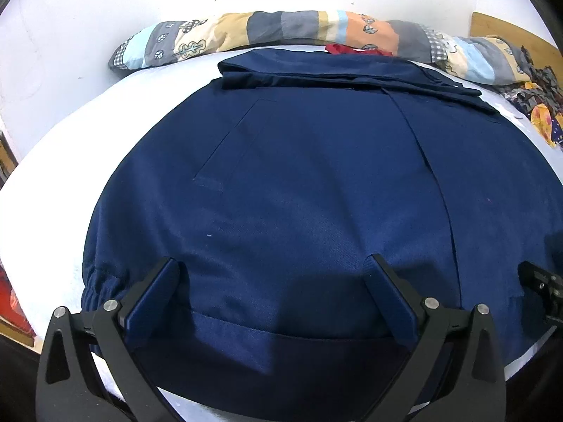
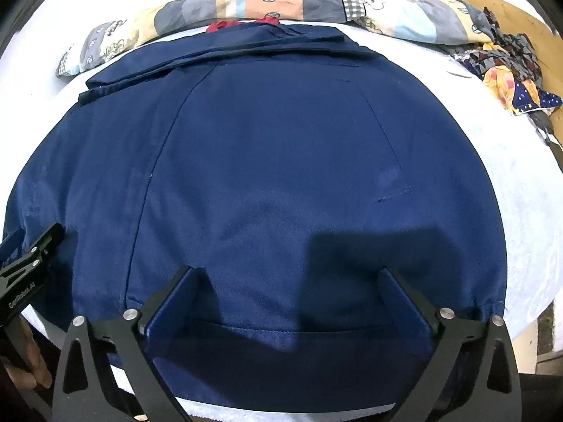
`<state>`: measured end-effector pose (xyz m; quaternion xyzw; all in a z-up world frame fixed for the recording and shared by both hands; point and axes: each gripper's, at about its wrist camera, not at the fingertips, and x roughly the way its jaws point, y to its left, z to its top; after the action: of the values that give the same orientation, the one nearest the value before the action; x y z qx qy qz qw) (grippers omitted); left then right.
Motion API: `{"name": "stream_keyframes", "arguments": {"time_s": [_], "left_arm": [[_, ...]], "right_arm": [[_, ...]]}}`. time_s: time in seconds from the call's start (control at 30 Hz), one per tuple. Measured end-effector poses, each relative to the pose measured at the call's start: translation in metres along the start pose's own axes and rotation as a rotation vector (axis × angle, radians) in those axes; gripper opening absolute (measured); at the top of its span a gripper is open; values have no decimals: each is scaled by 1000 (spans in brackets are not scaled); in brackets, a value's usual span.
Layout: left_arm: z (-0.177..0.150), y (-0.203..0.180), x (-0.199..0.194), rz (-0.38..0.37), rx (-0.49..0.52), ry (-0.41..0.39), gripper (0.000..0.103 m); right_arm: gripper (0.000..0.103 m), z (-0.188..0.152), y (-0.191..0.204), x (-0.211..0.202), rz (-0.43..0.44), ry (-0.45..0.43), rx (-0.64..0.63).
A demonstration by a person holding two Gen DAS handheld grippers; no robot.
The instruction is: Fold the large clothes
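A large navy blue jacket point(image 1: 299, 183) lies spread flat on a white bed point(image 1: 70, 147), with its sleeves folded across the far end. It also fills the right wrist view point(image 2: 267, 176). My left gripper point(image 1: 274, 267) is open, its jaws wide apart just above the jacket's near hem band, left part. My right gripper point(image 2: 292, 274) is open the same way over the hem's right part. The right gripper's side shows at the left view's right edge point(image 1: 542, 288); the left gripper shows at the right view's left edge point(image 2: 24, 274).
A rolled patchwork quilt point(image 1: 281, 31) lies along the far edge of the bed. A red cloth point(image 1: 345, 49) peeks out behind the jacket. A patterned dark and yellow garment point(image 2: 506, 70) lies at the far right, by a wooden board point(image 2: 492, 0).
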<state>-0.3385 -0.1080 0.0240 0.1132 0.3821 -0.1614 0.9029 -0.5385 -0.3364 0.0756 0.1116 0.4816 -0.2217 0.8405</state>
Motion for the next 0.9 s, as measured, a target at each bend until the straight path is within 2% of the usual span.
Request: {"name": "stream_keyframes", "arguments": {"time_s": [0.47,0.9], "left_arm": [[-6,0,-4,-9,5,-27,103],[-4,2,-5,-28,22,-17,103]], "right_arm": [[103,-11,-1,-5,-6,-76,39],[102,-9,1,-3,-15,-54,29]]}}
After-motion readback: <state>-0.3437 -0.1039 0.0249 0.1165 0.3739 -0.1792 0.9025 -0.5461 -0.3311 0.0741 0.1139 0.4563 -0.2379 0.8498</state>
